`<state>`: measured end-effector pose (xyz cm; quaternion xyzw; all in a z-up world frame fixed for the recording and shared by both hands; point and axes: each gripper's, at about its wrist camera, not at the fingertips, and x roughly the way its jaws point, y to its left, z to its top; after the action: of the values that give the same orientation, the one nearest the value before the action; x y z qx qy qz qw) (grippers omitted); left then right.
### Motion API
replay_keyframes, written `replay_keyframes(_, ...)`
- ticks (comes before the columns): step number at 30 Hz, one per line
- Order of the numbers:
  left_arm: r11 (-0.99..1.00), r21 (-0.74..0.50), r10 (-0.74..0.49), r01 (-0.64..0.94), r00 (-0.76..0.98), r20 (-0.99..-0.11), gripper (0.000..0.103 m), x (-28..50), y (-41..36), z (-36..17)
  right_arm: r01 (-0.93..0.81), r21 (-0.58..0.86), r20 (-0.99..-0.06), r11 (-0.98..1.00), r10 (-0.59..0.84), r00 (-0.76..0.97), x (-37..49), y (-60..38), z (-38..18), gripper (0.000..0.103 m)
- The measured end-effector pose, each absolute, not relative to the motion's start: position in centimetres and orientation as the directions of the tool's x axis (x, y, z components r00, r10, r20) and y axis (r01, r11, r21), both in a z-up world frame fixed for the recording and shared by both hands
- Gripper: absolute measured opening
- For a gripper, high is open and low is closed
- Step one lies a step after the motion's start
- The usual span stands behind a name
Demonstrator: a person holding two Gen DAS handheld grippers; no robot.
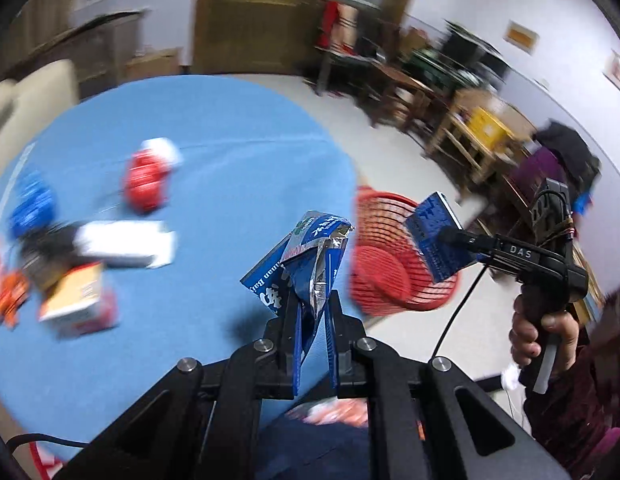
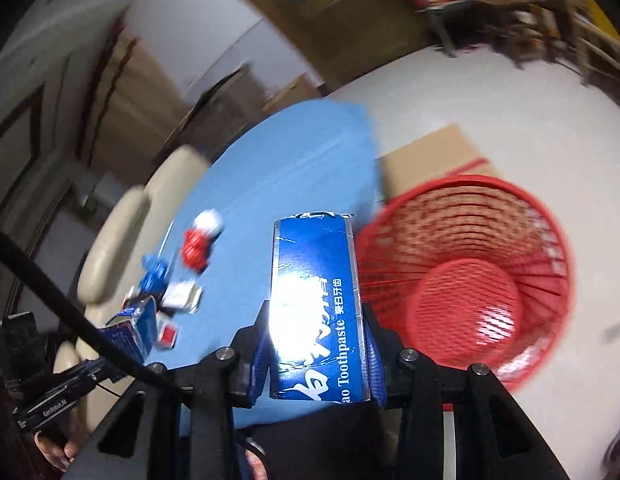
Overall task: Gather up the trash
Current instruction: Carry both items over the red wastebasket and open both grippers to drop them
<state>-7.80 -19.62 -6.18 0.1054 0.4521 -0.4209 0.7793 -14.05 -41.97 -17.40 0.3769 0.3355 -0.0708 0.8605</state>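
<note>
My left gripper [image 1: 312,312] is shut on a crushed blue toothpaste carton [image 1: 306,264] and holds it above the blue table's right edge. My right gripper [image 2: 316,340] is shut on a blue toothpaste box [image 2: 316,304], beside the red mesh basket [image 2: 470,280]. In the left wrist view the right gripper [image 1: 450,236] holds its blue box [image 1: 438,240] over the red basket [image 1: 390,272], which stands on the floor.
Several pieces of trash lie on the blue table [image 1: 230,152]: a red packet [image 1: 146,184], a white box [image 1: 122,244], an orange-and-white box [image 1: 76,300], a blue wrapper [image 1: 32,208]. A cardboard box [image 2: 434,156] sits behind the basket. Beige chairs [image 2: 114,248] stand at the table's far side.
</note>
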Motion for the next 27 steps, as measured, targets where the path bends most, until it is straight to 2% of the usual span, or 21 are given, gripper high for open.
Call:
replay_keyframes(5, 0.521, -0.226, -0.559, 0.823, 0.129, -0.819, 0.011, -9.3, -28.1, -7.5, 0.466, 0.647, -0.627, 0.603, 0.074, 0.775, -18.3, -46.4, -19.3, 0.043)
replay_keyframes(10, 0.482, -0.227, -0.541, 0.846, 0.084, -0.837, 0.011, -9.8, -33.4, -9.0, 0.504, 0.673, -0.627, 0.541, 0.057, 0.777, -20.3, -48.5, -20.9, 0.046)
replay_keyframes(12, 0.475, -0.219, -0.529, 0.852, 0.078, -0.845, 0.017, -9.9, -35.1, -9.6, 0.515, 0.686, -0.625, 0.513, 0.054, 0.779, -20.7, -49.2, -21.6, 0.051)
replay_keyframes(13, 0.469, -0.214, -0.522, 0.857, 0.073, -0.850, 0.027, -10.0, -35.9, -10.0, 0.520, 0.689, -0.626, 0.506, 0.053, 0.778, -20.8, -49.5, -21.8, 0.053)
replay_keyframes(14, 0.468, -0.206, -0.514, 0.859, 0.076, -0.854, 0.046, -10.1, -36.5, -10.2, 0.525, 0.689, -0.629, 0.501, 0.052, 0.776, -20.8, -49.7, -22.0, 0.057)
replay_keyframes(16, 0.473, -0.184, -0.513, 0.862, 0.099, -0.853, 0.063, -10.1, -37.1, -10.3, 0.525, 0.699, -0.627, 0.485, 0.063, 0.777, -20.8, -50.0, -22.3, 0.062)
replay_keyframes(22, 0.480, -0.141, -0.524, 0.866, 0.154, -0.838, 0.063, -10.3, -35.2, -8.9, 0.492, 0.706, -0.597, 0.510, 0.055, 0.800, -20.4, -49.6, -21.3, 0.062)
replay_keyframes(27, 0.523, -0.068, -0.522, 0.849, 0.257, -0.814, 0.064, -10.5, -30.1, -7.4, 0.464, 0.694, -0.588, 0.551, 0.060, 0.807, -19.6, -48.2, -19.7, 0.062)
